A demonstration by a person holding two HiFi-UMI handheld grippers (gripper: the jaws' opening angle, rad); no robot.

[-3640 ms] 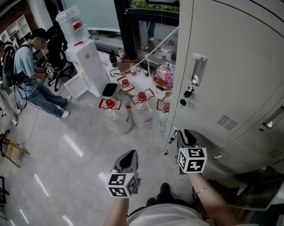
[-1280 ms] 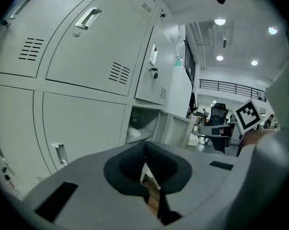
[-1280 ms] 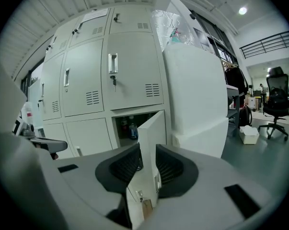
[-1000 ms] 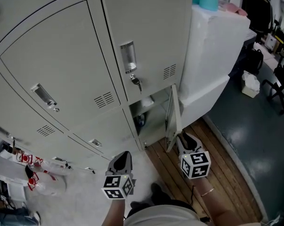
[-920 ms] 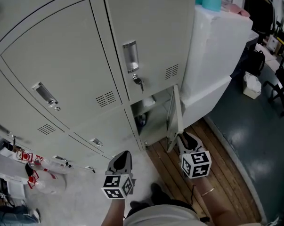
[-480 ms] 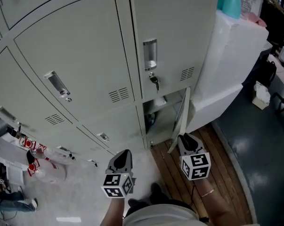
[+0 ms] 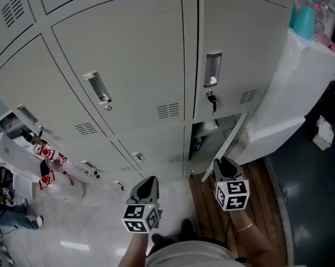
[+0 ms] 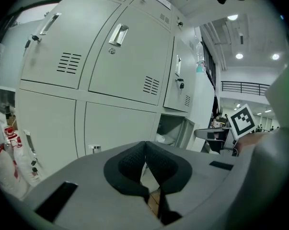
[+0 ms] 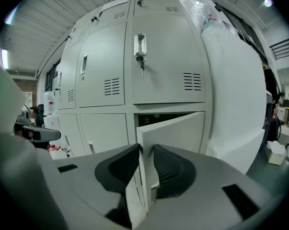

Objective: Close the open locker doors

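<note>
Compared with a second ago, the locker bank (image 7: 128, 65) sits further right in the head view. The open locker door (image 7: 227, 143), in the bottom row, stands ajar just ahead of the right gripper (image 7: 224, 164), while the left gripper (image 7: 150, 182) hovers over the pale floor (image 7: 95, 216). In the left gripper view, the jaws are pressed together, holding nothing. In the right gripper view, the jaws are spread and have just been opening, with the door's free edge between them, unclamped.

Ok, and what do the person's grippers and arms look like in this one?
Both the left gripper and right gripper have grey bodies, black ribbed fingers and a white cube of black square markers. Bare forearms, a thin bracelet on the right wrist, a pale top.
</note>
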